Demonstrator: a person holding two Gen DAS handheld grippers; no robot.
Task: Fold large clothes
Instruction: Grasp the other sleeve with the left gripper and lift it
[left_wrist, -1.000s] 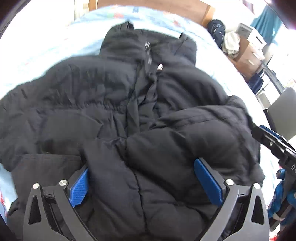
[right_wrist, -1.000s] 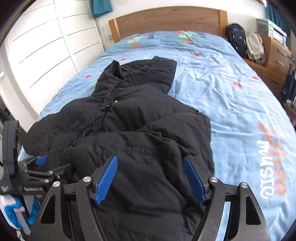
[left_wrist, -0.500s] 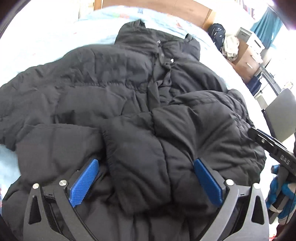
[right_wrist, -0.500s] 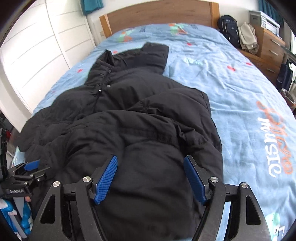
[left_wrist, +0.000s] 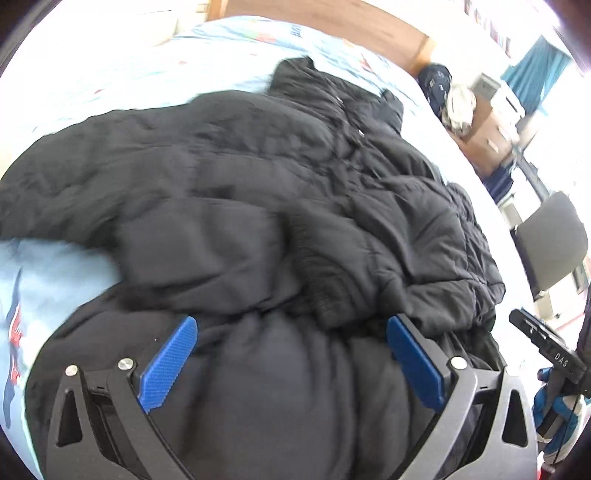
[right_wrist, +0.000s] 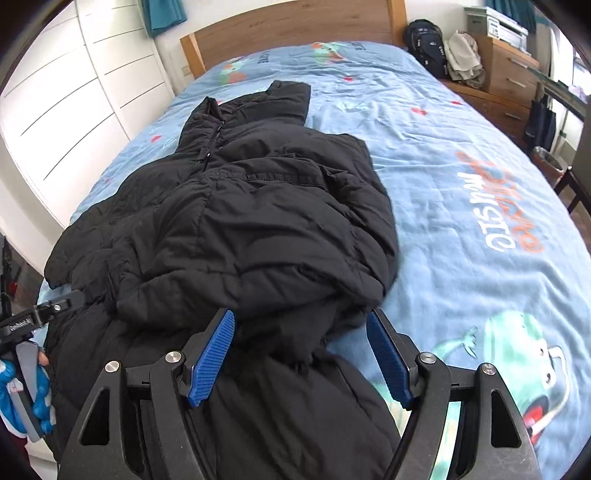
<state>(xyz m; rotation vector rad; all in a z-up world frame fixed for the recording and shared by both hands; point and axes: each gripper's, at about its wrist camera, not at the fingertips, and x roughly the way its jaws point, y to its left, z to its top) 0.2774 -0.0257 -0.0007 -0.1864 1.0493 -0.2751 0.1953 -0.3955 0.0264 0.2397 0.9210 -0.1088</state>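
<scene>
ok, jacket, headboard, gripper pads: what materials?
Jacket: looks like a matte black synthetic shell with puffy padding, judging by the stitched, creased panels; the fill type can't be told. Headboard: wood or wood veneer, with visible grain and a satin finish. Pads: blue, finely ribbed, probably rubber or plastic.

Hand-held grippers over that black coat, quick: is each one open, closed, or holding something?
Left hand-held gripper: open, jaws wide over the black coat, holding nothing.
Right hand-held gripper: open over the coat's hem, holding nothing.
</scene>
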